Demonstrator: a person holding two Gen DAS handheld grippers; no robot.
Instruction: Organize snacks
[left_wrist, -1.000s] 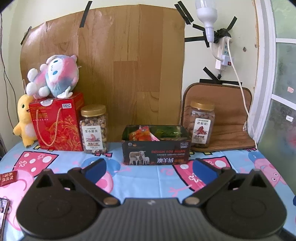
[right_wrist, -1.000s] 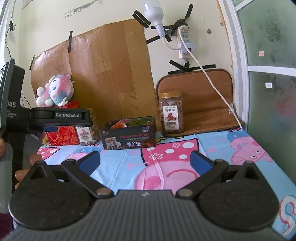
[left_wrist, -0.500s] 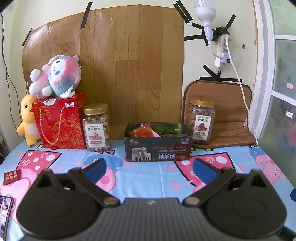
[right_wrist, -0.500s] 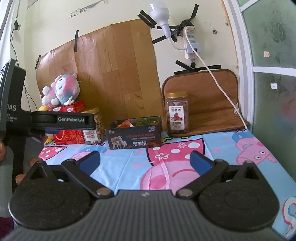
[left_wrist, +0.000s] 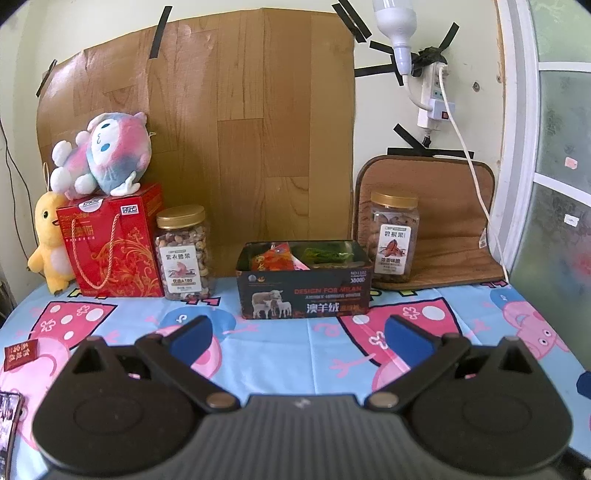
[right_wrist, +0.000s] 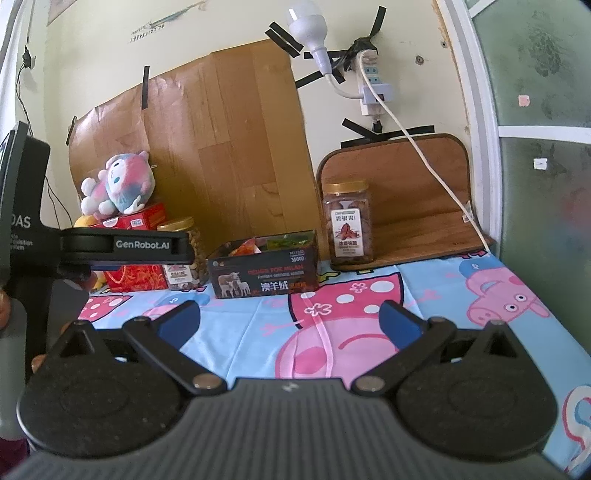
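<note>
A dark open tin box (left_wrist: 303, 291) with orange and green snack packets inside stands mid-table, also in the right wrist view (right_wrist: 264, 275). A gold-lidded nut jar (left_wrist: 183, 253) stands left of it, and another jar (left_wrist: 393, 236) stands to its right on a brown mat, seen too in the right wrist view (right_wrist: 347, 221). A small dark red packet (left_wrist: 20, 353) lies at the table's left edge. My left gripper (left_wrist: 297, 338) is open and empty, well short of the box. My right gripper (right_wrist: 290, 319) is open and empty.
A red gift box (left_wrist: 110, 243) with a plush toy (left_wrist: 105, 158) on top and a yellow duck (left_wrist: 50, 243) stand at back left. The left gripper's body (right_wrist: 122, 245) fills the right wrist view's left side. A window (left_wrist: 554, 184) borders the right; a cord (left_wrist: 469, 147) hangs down.
Both cameras have drawn back and risen slightly, so the box and jars look a bit farther and lower. Both grippers stay open and empty.
</note>
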